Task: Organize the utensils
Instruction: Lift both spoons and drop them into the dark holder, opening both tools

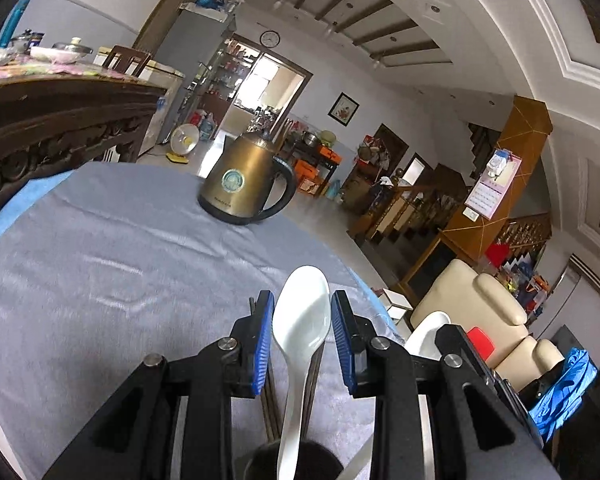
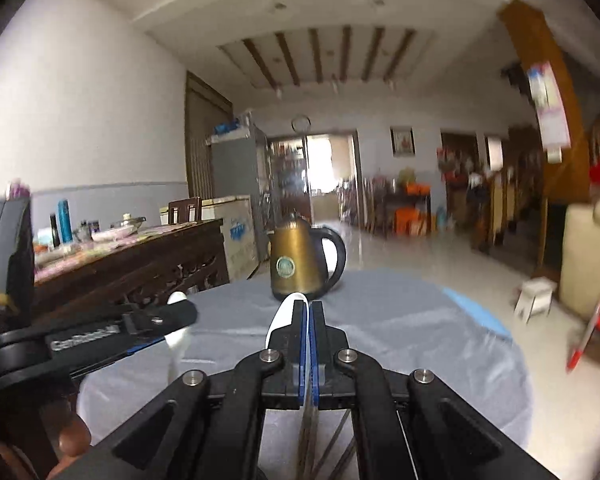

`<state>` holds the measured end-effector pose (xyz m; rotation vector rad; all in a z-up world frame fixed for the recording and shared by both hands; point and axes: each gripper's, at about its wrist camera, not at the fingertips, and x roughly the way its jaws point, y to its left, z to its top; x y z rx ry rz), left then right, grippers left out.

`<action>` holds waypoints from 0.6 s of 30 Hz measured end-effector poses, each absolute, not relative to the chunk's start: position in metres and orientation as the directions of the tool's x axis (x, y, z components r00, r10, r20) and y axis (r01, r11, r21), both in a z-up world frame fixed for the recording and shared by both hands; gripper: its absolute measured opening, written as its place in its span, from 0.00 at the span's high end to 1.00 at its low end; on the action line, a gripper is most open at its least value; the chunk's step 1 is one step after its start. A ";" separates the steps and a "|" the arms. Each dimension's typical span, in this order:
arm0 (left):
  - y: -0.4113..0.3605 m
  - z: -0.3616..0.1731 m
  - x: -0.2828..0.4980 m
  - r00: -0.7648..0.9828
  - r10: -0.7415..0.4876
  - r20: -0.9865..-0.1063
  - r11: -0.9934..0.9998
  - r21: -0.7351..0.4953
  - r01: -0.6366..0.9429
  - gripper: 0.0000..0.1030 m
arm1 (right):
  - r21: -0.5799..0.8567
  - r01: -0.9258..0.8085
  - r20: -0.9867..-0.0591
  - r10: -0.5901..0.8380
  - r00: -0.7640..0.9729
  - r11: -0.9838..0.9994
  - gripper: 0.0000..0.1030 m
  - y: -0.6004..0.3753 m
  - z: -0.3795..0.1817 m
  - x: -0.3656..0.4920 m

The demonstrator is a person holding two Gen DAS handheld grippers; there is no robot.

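Left wrist view: the left gripper (image 1: 302,316) is hanging over the grey tablecloth (image 1: 100,248), jaws partly apart with a white spoon (image 1: 302,320) and dark chopsticks (image 1: 270,408) lying between them; whether the pads are pressing on them cannot be told. A brass kettle (image 1: 242,184) is standing beyond.

Right wrist view: the right gripper (image 2: 309,312) is sitting closed, pinching a second white spoon (image 2: 280,316).

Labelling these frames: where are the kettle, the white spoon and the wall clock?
kettle (image 1: 236,184): left wrist view, brass body.
white spoon (image 1: 302,312): left wrist view, bowl.
wall clock (image 1: 269,39): left wrist view, face.
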<state>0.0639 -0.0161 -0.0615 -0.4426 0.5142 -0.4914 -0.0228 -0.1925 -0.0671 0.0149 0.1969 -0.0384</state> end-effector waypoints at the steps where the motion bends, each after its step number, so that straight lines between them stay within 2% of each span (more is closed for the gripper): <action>1: -0.017 -0.065 0.063 0.762 -0.538 -0.360 0.798 -0.508 0.323 0.70 | -0.016 0.039 -0.191 -0.042 0.981 0.999 0.98 -0.187 -0.072 -0.024; 7: -0.011 -0.083 0.059 0.764 -0.518 -0.385 0.808 -0.514 0.288 0.70 | -0.046 0.017 -0.220 -0.027 0.975 0.999 0.98 -0.180 -0.094 -0.029; 18: -0.008 -0.093 0.041 0.754 -0.509 -0.415 0.821 -0.496 0.282 0.70 | -0.051 -0.027 -0.237 0.014 0.971 0.998 0.98 -0.181 -0.100 -0.053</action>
